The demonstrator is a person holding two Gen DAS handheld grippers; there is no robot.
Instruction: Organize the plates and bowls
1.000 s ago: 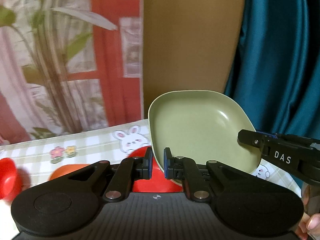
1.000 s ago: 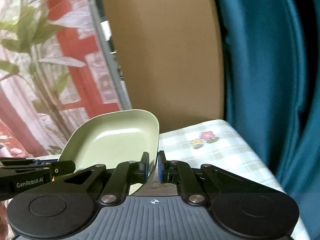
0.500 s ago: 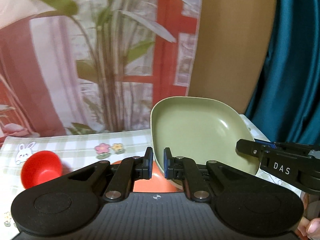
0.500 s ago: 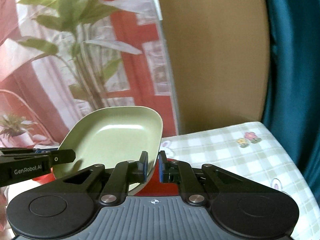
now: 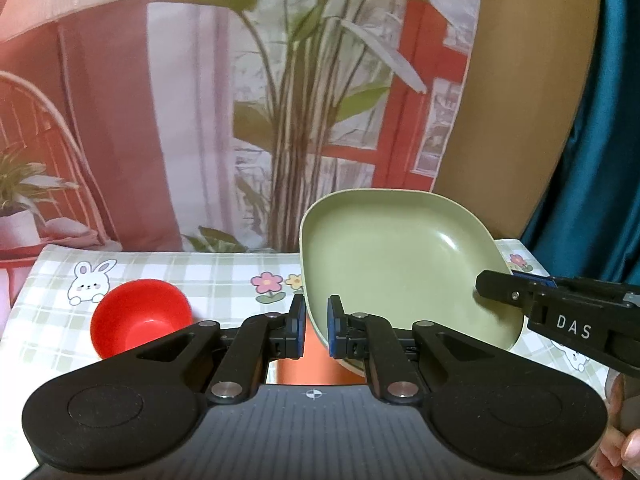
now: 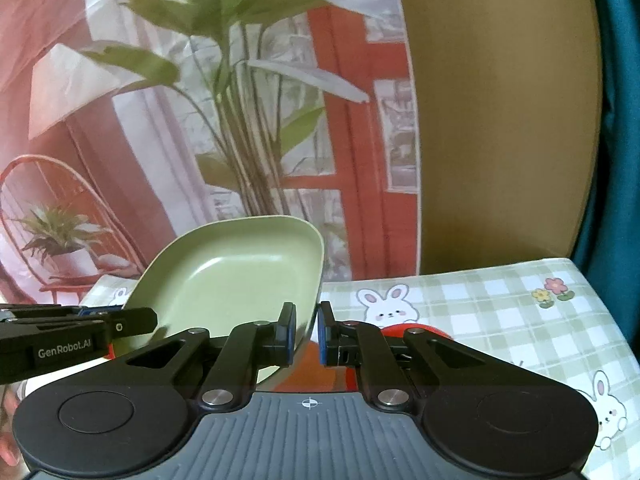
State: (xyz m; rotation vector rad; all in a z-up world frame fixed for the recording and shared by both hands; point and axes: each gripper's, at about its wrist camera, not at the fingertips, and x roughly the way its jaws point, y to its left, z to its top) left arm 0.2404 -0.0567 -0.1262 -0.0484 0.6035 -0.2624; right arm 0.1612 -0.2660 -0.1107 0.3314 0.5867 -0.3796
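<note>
A pale green squarish plate (image 5: 396,264) hangs above the table, held from both sides. My left gripper (image 5: 316,326) is shut on its near left rim. My right gripper (image 6: 306,334) is shut on the opposite rim of the green plate (image 6: 236,280); in the left wrist view the right gripper (image 5: 496,286) shows clamped at the plate's right edge. A red bowl (image 5: 140,320) stands on the checked tablecloth to the left. Under the plate lies an orange-red dish (image 5: 308,364), mostly hidden; the same dish (image 6: 400,330) peeks out behind my right fingers.
The table (image 6: 500,312) wears a green checked cloth with rabbits and flowers; its right edge falls off toward a teal curtain (image 6: 616,160). A printed backdrop with a plant (image 5: 304,100) and a brown board (image 6: 500,120) stand close behind the far edge.
Both grippers carried the green plate leftward along the table; the backdrop slid right in both views. The red bowl came into fuller view at left. Both grips stayed shut.
</note>
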